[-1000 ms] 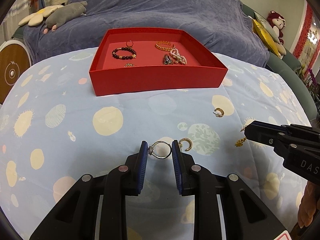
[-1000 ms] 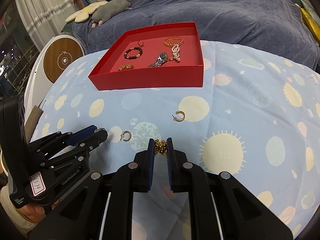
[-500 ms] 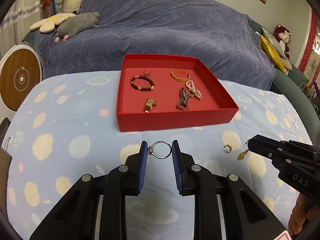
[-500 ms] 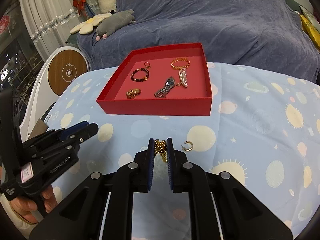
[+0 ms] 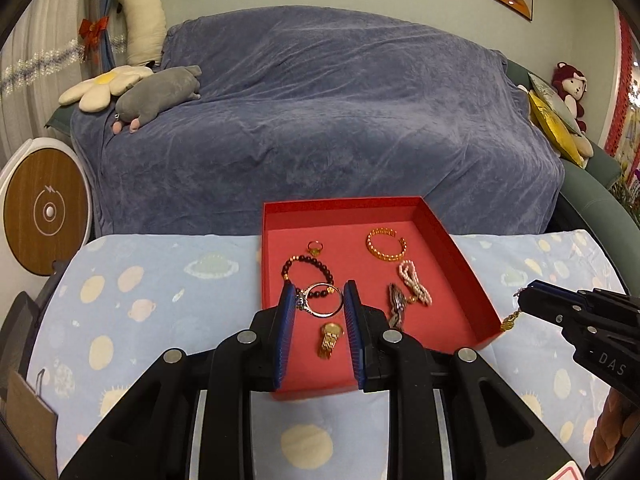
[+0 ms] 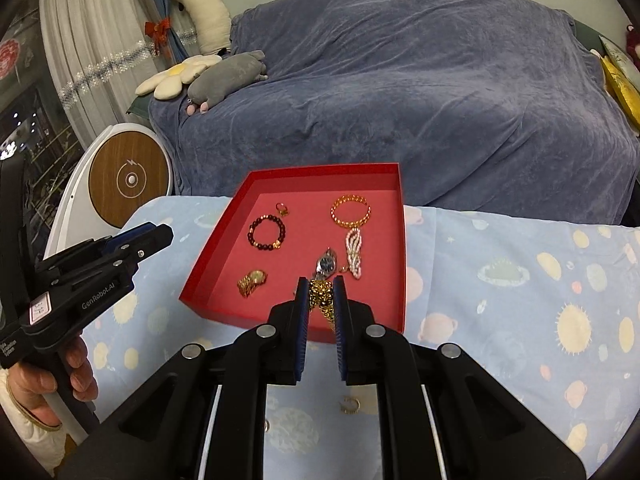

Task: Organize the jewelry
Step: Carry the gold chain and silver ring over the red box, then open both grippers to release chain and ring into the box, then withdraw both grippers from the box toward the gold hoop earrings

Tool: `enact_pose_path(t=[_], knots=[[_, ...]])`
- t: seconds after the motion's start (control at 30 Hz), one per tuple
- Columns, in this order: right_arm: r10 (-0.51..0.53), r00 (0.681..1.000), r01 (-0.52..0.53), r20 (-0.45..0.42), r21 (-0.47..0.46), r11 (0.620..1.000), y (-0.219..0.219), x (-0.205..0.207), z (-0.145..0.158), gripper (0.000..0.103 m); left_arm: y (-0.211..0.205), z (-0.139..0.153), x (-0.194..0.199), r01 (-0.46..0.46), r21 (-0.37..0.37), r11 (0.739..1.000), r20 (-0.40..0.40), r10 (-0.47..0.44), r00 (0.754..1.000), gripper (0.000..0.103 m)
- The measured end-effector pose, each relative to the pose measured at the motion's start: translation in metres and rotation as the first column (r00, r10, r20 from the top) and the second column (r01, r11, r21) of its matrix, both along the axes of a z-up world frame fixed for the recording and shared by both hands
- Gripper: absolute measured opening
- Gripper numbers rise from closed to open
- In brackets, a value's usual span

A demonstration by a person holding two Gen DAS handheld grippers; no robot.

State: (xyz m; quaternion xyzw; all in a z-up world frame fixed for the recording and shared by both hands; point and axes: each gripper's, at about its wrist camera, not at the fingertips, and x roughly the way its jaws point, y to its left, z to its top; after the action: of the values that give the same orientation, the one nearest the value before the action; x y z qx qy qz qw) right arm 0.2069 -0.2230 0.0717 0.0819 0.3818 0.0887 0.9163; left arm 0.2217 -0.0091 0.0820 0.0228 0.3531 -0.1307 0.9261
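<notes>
Left gripper [image 5: 319, 307] pinches a ring [image 5: 322, 300], right gripper [image 6: 321, 298] a chain [image 6: 323, 294]; lower each into bare tray [image 5: 460, 256] floor near its front edge before releasing.

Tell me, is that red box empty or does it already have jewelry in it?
Not empty. The red box is open-topped, and on its floor lie a dark bead bracelet, a gold bangle, a pearl strand, a watch and smaller gold pieces.
</notes>
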Motion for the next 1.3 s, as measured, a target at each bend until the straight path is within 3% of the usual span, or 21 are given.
enact_pose_path(t=[0.17,0.47,0.77,0.9,1.0,1.3], knots=[[-0.026,0.998,0.029,-0.053,0.065,0.997,-0.006,0.046,-0.019,0.011,-0.01,-0.018,0.036,0.006,-0.047,0.999,-0.066,-0.009,0.998,0.022],[-0.008,0.994,0.016,-0.105,0.071,0.997,0.012,0.084,-0.053,0.011,-0.02,-0.061,0.065,-0.009,-0.013,1.0,-0.122,0.008,0.992,0.022],[-0.009,0.994,0.014,-0.107,0.044,0.999,0.028,0.113,-0.066,0.012,-0.02,-0.082,0.081,-0.031,0.03,0.999,-0.142,0.035,0.989,0.022],[-0.022,0.996,0.025,-0.09,0.029,0.999,0.027,0.11,-0.065,0.015,-0.018,-0.085,0.081,-0.058,0.061,0.996,-0.13,0.065,0.989,0.025],[-0.031,0.997,0.034,-0.076,0.04,0.999,0.022,0.097,-0.058,0.026,-0.015,-0.08,0.075,-0.091,0.082,0.992,-0.104,0.099,0.99,0.058],[-0.021,0.999,0.022,-0.038,0.034,0.999,0.012,0.025,-0.029,0.032,-0.02,-0.05,0.03,-0.063,0.105,0.992,-0.041,0.068,0.997,0.058]])
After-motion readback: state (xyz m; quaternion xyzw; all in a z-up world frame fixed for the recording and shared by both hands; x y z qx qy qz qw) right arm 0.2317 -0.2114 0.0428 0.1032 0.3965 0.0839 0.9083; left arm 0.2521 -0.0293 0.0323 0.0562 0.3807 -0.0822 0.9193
